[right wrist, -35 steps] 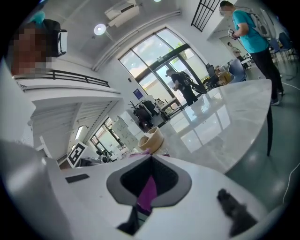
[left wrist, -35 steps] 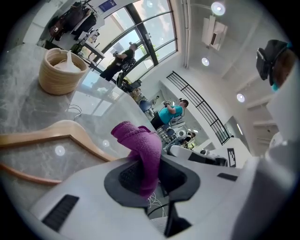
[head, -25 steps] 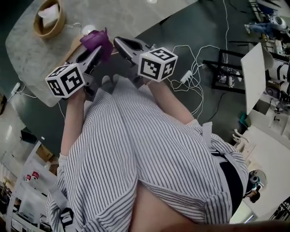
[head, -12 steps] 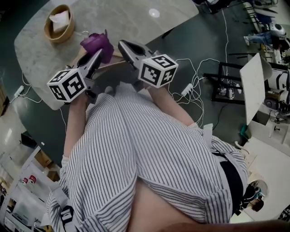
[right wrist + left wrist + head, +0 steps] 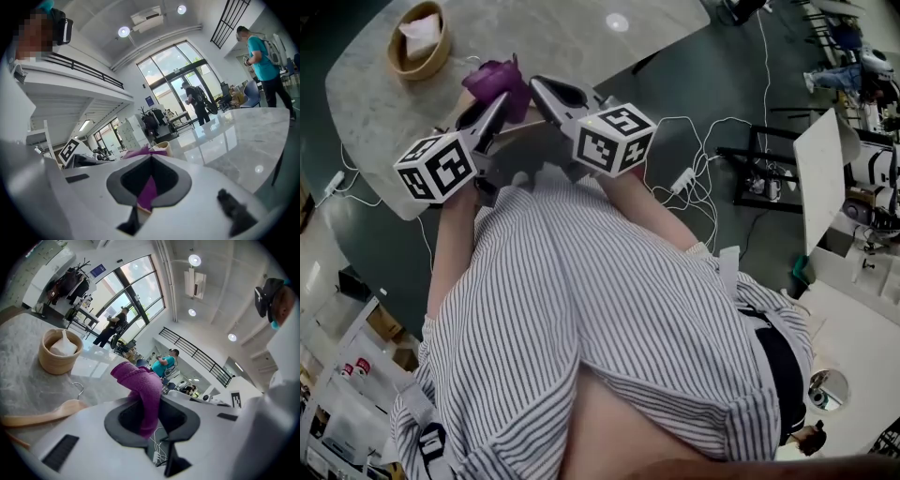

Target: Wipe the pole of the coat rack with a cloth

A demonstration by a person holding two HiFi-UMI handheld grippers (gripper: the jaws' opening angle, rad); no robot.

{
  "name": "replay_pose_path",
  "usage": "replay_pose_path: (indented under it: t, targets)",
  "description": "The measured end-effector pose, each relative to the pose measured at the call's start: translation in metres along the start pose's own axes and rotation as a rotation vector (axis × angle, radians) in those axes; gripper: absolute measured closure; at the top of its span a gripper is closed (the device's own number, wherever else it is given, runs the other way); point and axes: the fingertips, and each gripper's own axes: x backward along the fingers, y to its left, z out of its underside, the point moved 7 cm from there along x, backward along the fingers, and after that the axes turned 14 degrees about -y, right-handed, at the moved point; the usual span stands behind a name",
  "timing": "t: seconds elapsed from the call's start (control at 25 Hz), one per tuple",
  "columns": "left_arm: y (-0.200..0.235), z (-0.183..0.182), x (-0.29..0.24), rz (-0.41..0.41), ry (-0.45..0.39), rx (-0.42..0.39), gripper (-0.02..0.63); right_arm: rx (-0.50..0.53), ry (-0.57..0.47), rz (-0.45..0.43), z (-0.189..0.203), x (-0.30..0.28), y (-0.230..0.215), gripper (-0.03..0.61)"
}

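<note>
1. The left gripper is clenching the purple cloth. In the left gripper view its fingers are pressing on the cloth, which is passing up through the opening between them and folding over beyond the tips.
2. The cloth is hanging over the near edge of the marble surface, above it rather than lying on it.
3. The right gripper is hovering just beside the cloth, and its fingers are meeting tip to tip with nothing grasped. A strip of the cloth is showing through the opening behind them.
4. A wooden bowl with something white inside is sitting on the surface, well apart from both grippers.
5. A wooden hanger with a metal hook is lying on the surface near the left gripper.
6. The person's striped shirt is filling the lower half of the head view, and white cables are trailing over the dark floor to the right.
</note>
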Motion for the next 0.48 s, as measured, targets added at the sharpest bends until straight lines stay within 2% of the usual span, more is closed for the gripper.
replay_pose_path:
  t: [0.48]
  targets:
    - [0.0004, 0.0102, 0.0013, 0.002, 0.004, 0.015, 0.532, 0.011, 0.038, -0.003, 0.0062, 0.0061, -0.0075, 0.563]
